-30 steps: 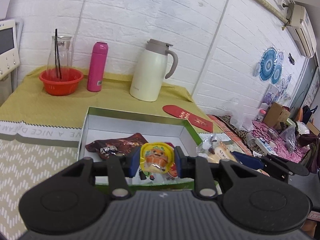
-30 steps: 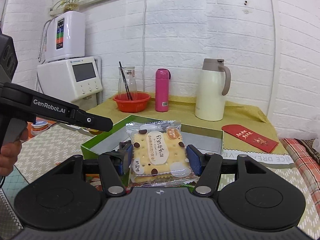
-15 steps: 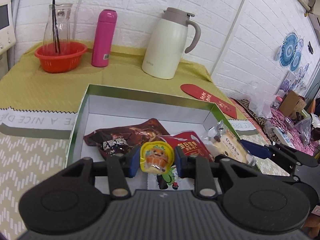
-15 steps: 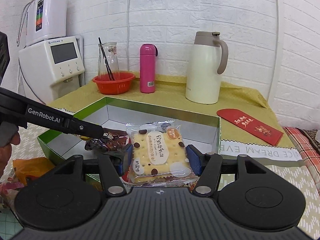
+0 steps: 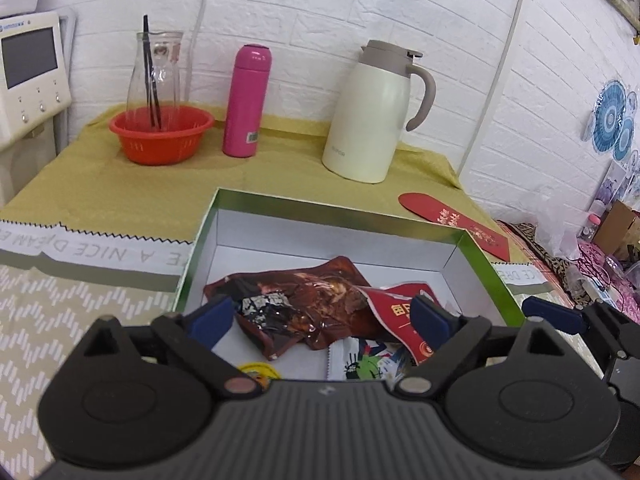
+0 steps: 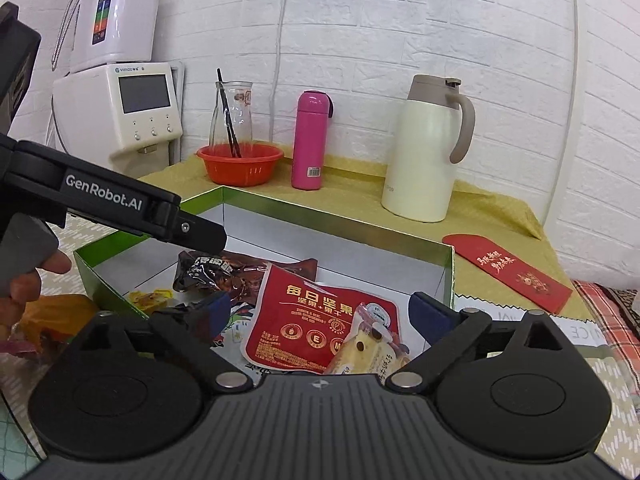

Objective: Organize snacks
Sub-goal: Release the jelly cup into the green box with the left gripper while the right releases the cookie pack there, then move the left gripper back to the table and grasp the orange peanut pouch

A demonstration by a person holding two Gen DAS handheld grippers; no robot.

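Note:
A green box with a white inside (image 5: 340, 210) (image 6: 320, 216) holds a dark brown snack pack (image 5: 304, 304) (image 6: 216, 270) and a red pouch (image 5: 400, 312) (image 6: 312, 312). My left gripper (image 5: 320, 316) hangs over the box, its jaws opening wide with nothing between the pads. The yellow jelly cup (image 5: 258, 370) lies on the box floor just under it. My right gripper (image 6: 322, 312) is also opening, with its pads apart from everything. The spotted cracker pack (image 6: 368, 348) rests tilted on the red pouch below it.
At the back of the yellow cloth stand a red bowl (image 5: 162, 134) with a glass carafe, a pink bottle (image 5: 246, 100) and a cream jug (image 5: 376, 112). A red envelope (image 5: 456, 224) lies right of the box. A hand (image 6: 24, 280) and an orange bag (image 6: 52, 316) are at left.
Both grippers moved forward and down over the box and opened. The jelly cup dropped from the left one, and the cracker pack from the right one, into the box.

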